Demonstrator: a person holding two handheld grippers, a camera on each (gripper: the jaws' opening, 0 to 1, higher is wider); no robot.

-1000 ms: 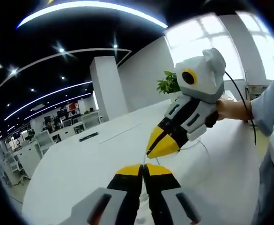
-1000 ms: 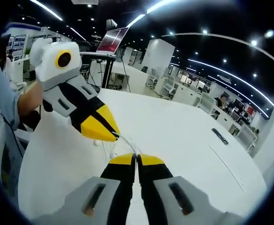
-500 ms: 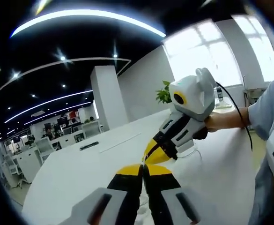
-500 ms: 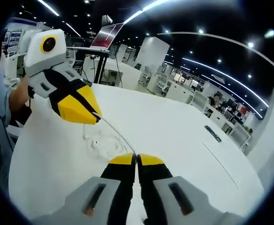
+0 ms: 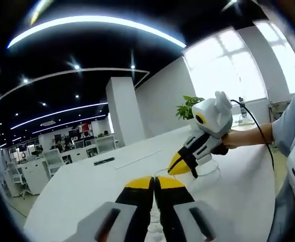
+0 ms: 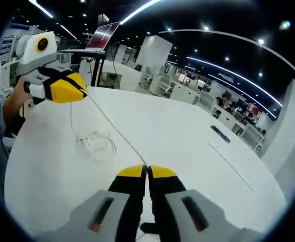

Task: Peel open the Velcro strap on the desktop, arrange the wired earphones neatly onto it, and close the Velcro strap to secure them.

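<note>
A thin white earphone cable runs taut between my two grippers. My right gripper is shut on its near end at the bottom of the right gripper view. My left gripper, held in a hand at the upper left, is shut on the far end. The rest of the earphones lies in loose loops on the white table. In the left gripper view my left gripper is shut at the bottom, and my right gripper hangs just beyond it above cable loops.
A small black object lies further along the table. A laptop on a stand and a potted plant stand past the table's edge. A person's sleeve fills the right side. Office desks and chairs are behind.
The two grippers have drawn apart. The cable between them has gone from slack and short to a long straight line, and more of the loose loops show on the table.
</note>
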